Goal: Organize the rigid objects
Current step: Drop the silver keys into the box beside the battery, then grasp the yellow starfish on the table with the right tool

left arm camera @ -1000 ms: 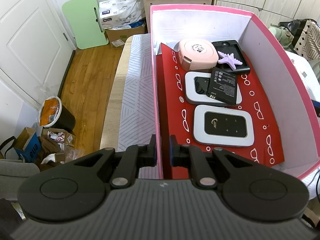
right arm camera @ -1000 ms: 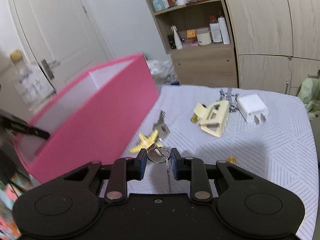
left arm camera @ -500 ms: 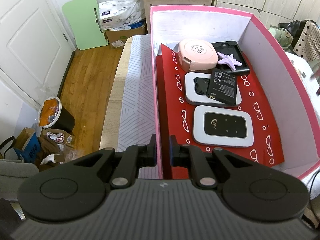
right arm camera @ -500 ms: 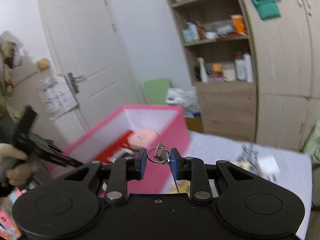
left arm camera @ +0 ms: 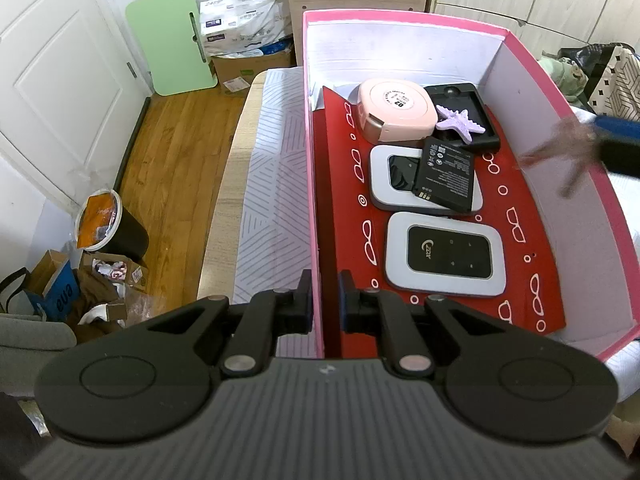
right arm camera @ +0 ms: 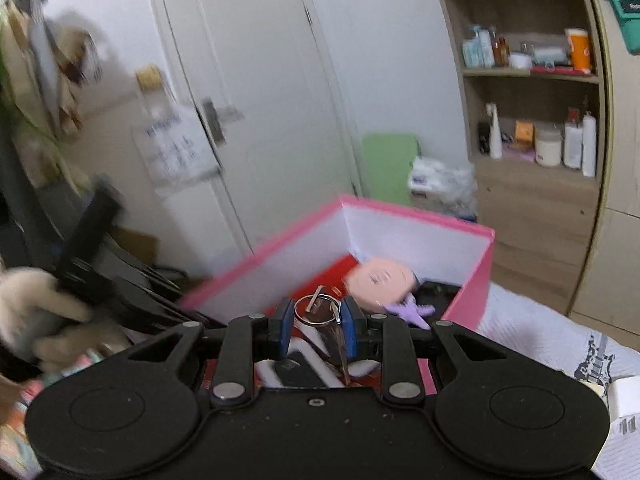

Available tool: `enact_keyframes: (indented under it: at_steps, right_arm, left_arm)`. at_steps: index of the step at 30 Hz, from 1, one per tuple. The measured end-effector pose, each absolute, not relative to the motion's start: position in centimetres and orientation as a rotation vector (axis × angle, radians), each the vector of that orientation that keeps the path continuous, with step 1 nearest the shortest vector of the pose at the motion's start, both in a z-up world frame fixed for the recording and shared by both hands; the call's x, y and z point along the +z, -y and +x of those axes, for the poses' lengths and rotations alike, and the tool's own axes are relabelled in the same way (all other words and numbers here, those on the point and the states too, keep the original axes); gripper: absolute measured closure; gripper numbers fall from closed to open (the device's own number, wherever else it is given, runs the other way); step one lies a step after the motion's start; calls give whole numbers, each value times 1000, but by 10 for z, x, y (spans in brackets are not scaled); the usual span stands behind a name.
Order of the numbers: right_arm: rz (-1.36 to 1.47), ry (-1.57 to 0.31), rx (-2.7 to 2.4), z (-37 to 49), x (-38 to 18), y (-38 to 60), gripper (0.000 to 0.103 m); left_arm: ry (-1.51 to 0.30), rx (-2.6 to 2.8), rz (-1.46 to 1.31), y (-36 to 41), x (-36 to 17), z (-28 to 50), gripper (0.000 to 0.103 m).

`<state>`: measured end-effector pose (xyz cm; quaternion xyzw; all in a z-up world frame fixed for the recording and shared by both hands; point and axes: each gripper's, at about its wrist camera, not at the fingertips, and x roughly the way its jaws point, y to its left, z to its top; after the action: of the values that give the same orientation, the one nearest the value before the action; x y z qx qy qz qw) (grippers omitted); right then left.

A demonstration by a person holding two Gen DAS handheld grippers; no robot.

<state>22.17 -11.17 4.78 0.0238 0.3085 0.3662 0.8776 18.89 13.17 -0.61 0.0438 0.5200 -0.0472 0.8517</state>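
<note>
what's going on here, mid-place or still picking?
Mid-place. The right gripper is shut on a key ring and sits over the open pink box. The left gripper is clamped on the box's near wall. Inside are two white routers, a battery, a pink case and a purple starfish.
</note>
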Motion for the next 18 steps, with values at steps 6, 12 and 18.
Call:
enact_keyframes:
  at_steps: [6,12,18]
  right_arm:
    - [-72,-692,656,242,23,99,72]
    - [193,-637,685,241,43,153,68]
    - [311,-605,614,222,38,201,67]
  left_arm:
    - [-1104,-105,96,-131,-5,191,93]
    - [-1099,-110,95,-132,-5,190,93]
    - [-1098,-108,89,-133,-5,190,93]
